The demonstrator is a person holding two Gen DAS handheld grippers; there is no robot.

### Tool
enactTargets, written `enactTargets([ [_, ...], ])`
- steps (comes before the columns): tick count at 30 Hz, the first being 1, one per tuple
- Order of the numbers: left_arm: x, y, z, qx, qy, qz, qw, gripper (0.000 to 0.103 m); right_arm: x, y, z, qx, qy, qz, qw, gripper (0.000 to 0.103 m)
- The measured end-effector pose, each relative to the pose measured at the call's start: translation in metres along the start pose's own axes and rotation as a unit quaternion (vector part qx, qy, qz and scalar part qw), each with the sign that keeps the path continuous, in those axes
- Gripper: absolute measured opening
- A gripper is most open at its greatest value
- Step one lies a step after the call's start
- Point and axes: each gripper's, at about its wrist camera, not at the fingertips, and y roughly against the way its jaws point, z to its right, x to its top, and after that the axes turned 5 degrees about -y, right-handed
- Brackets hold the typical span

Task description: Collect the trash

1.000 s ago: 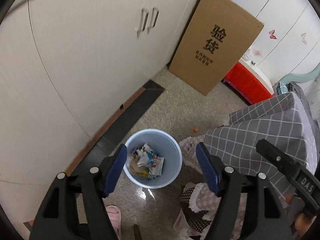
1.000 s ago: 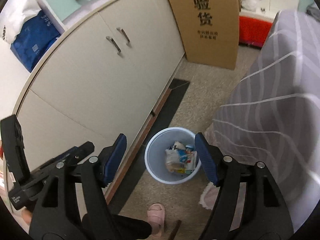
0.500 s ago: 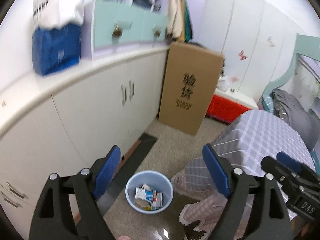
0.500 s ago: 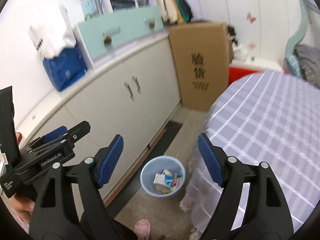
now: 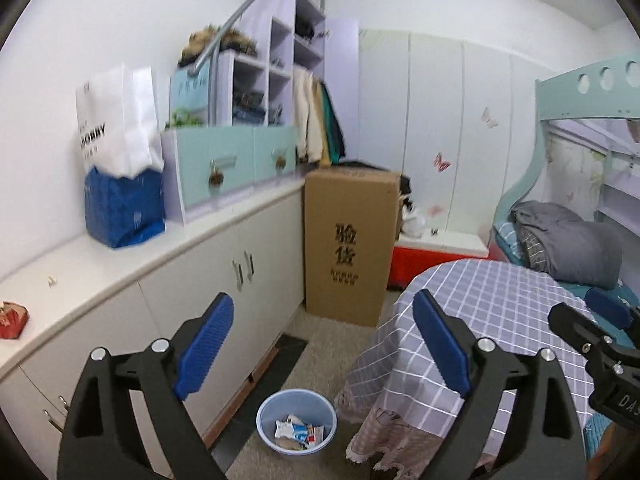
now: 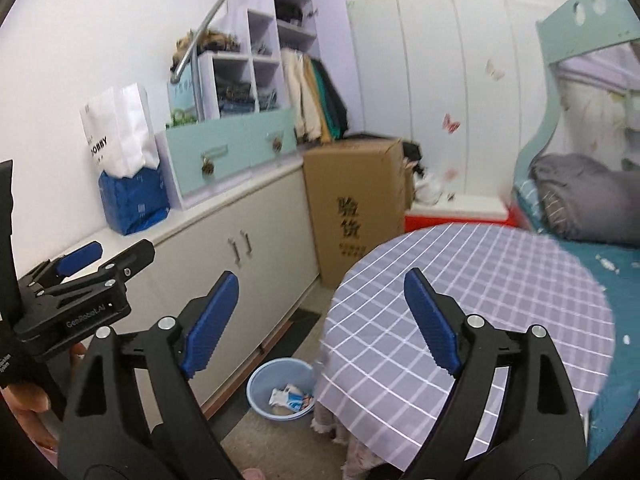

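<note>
While both sets of jaws are opening, nothing between the pads of either.

Left gripper [image 5: 322, 344]: held above the floor, angled slightly downward; blue pads wide apart, empty.
Far left of left gripper: white counter [image 5: 100, 264] over cabinet doors [image 5: 224, 300]; red item [image 5: 12, 320] at its near end, too blurred to identify.
Upper left of left gripper: blue-and-white paper bag [image 5: 120, 168] standing on the counter, just beside a mint drawer unit [image 5: 236, 164].
Below left gripper: blue trash bin [image 5: 297, 422] on the floor, between the cabinet and the table, with crumpled wrappers [image 5: 298, 432] inside.
Ahead of left gripper: upright cardboard box [image 5: 350, 248] against the end of the cabinet.
Right of left gripper: round table with checked cloth [image 5: 500, 300]; beyond it, bunk bed with grey bedding [image 5: 568, 240].
Right gripper [image 6: 318, 316]: beside the left gripper, likewise angled slightly downward; pads wide apart, empty.
Left of right gripper: body of the left gripper, with part of a hand [image 6: 24, 400] under it.
Below right gripper: trash bin partly hidden by the table's cloth edge; wrappers visible inside.
Right of right gripper: checked tabletop, directly under the right finger [image 6: 432, 320].
</note>
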Motion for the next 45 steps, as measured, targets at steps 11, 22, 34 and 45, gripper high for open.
enactTargets([
  [11,-0.005,0.073,0.039,-0.017,-0.052,0.037,0.9978,0.094,-0.012,0.079,0.019,-0.039,-0.004,0.057,0.998,0.091],
  [22,-0.015,0.114,0.048,-0.018,-0.051,0.074,0.9958,0.097,-0.031,0.112,0.023,-0.047,-0.013,0.065,0.997,0.093],
  [34,-0.016,0.111,0.050,-0.031,-0.052,0.066,0.9960,0.097,-0.040,0.116,0.025,-0.048,-0.023,0.063,0.997,0.094],
  [45,-0.019,0.108,0.056,-0.040,-0.059,0.060,0.9957,0.097,-0.042,0.114,0.024,-0.047,-0.025,0.059,0.997,0.094],
])
